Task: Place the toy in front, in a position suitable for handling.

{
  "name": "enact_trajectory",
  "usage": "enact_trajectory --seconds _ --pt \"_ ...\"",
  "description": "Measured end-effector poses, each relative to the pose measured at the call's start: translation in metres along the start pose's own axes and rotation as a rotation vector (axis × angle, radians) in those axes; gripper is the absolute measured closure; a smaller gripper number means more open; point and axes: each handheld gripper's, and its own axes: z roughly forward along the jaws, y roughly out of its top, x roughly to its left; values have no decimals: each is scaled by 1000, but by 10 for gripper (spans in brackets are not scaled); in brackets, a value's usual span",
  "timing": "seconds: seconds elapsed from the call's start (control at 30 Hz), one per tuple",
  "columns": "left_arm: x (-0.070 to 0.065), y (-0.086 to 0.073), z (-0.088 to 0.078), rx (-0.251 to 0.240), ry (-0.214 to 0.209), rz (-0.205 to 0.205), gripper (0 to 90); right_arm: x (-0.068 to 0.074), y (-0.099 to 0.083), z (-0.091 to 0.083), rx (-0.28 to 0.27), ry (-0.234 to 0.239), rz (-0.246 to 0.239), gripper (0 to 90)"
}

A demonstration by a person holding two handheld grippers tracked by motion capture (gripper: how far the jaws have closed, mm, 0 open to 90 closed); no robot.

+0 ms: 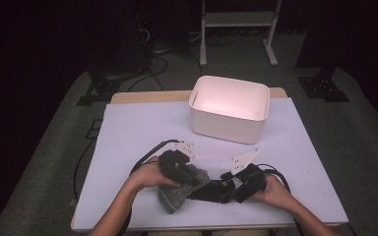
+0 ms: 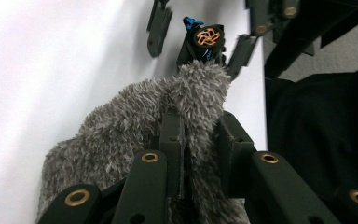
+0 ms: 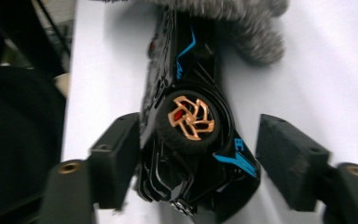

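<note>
Near the table's (image 1: pixel 128 128) 6 o'clock edge, my left claw (image 1: pixel 179 169) is clenched on a grey fuzzy cloth (image 2: pixel 135 121), a fold of it pinched between the jaws. At 3 o'clock of the cloth lies a black toy car (image 3: pixel 191 140) with blue trim and a copper wheel, on its side, its far end touching the cloth. My right claw (image 1: pixel 234 189) is released, jaws standing either side of the car without pressing. A white bin (image 1: pixel 229 108) sits at 12 o'clock, well apart.
</note>
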Motion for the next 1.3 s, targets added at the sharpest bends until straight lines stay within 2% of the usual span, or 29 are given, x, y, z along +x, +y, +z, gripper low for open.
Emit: enact_trajectory --seconds 0.07,0.17,0.2,0.27,0.4,0.43,0.53,0.7,0.73,0.83,0.93,1.1,1.17,1.3 --pt "-3 -1 -1 6 -9 8 750 2 0 3 11 27 -3 376" --pt "-5 -2 -1 -1 -15 14 750 6 1 9 39 67 -19 517" --pt "-5 -3 -1 -4 -19 14 757 8 2 11 43 66 -28 523" --pt "-5 -3 -1 -7 -17 17 770 11 3 10 50 50 -49 527" --pt "-4 1 -1 -10 -7 26 775 12 3 10 41 36 -54 532" --pt "-4 3 -2 -10 -1 29 775 13 3 10 40 24 -62 535" --pt "-4 10 -2 -12 18 40 775 14 6 10 43 -61 -104 560" --pt "1 20 0 16 53 49 774 8 8 11 35 -110 -93 560" --pt "2 22 1 20 55 53 774 6 9 11 37 -129 -105 560" --pt "1 26 3 30 63 62 770 0 8 12 23 -131 -80 560" --pt "1 26 6 45 64 63 765 -5 6 10 5 -109 -51 555" --pt "0 23 9 43 68 64 748 -5 2 2 -6 -106 -47 484" --pt "-2 24 9 51 77 74 725 -5 0 -3 -13 -109 -36 485" --pt "-6 26 7 63 109 68 623 -6 -6 -7 -13 -112 -28 498"
